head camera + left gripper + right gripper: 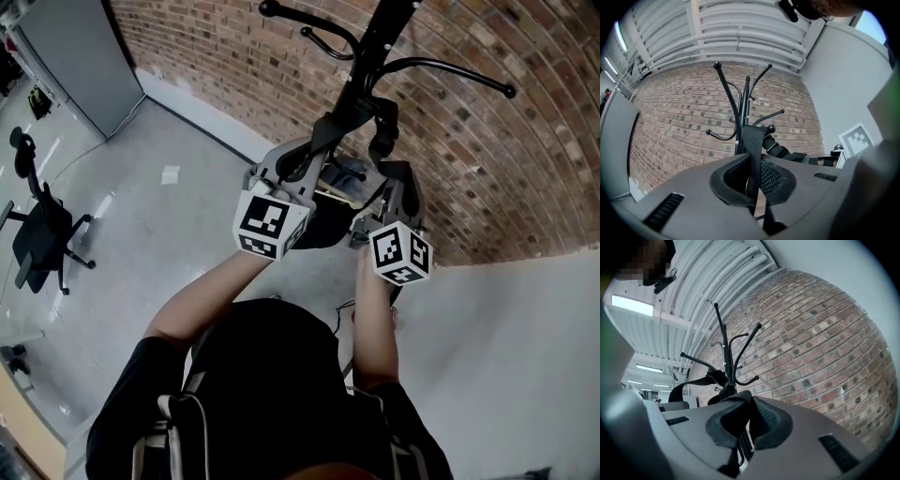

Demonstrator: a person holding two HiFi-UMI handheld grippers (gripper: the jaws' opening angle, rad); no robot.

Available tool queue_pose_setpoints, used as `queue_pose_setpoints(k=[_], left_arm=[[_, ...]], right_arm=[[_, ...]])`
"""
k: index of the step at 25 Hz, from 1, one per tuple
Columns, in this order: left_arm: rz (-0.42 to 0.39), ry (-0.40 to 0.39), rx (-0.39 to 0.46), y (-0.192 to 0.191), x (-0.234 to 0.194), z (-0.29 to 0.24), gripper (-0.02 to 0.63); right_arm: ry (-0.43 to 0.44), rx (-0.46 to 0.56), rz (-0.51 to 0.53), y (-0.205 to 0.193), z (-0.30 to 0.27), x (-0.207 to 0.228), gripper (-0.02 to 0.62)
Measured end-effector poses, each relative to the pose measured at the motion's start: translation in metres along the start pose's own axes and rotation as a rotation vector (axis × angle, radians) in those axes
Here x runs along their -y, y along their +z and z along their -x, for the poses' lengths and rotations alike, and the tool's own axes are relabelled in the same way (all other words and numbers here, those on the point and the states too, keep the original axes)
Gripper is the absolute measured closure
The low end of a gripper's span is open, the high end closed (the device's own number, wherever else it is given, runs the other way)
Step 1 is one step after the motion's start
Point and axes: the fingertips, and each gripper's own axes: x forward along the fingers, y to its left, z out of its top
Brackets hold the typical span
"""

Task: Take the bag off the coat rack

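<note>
Both my grippers pinch black webbing: left gripper [752, 177] and right gripper [740, 420] have jaws pressed together on the strap [753, 145]. The bag [323, 228] hangs between them, apparently hooked on the coat rack [375, 56]. I should raise both sides evenly until the loop clears the prong [771, 128]. What the bag holds, I cannot see.

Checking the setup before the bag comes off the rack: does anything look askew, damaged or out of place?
Nothing looks damaged or spilled. The coat rack looks intact, and the strap runs flat between the left gripper's shut jaws. The only stray item is a white scrap lying on the floor.
</note>
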Motion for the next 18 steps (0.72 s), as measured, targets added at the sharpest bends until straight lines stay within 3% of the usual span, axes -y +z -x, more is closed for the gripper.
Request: queue_pose_setpoints(k=[10, 18], left_arm=[[0.036, -0.083, 0.101, 0.059, 0.017, 0.018, 0.584], [0.111, -0.069, 0.145, 0.087, 0.002, 0.059, 0.584]], right_arm=[[-0.012, 0.143, 0.000, 0.061, 0.041, -0.017, 0.574], [-0.050, 0.210, 0.036, 0.093, 0.081, -0.026, 0.574]])
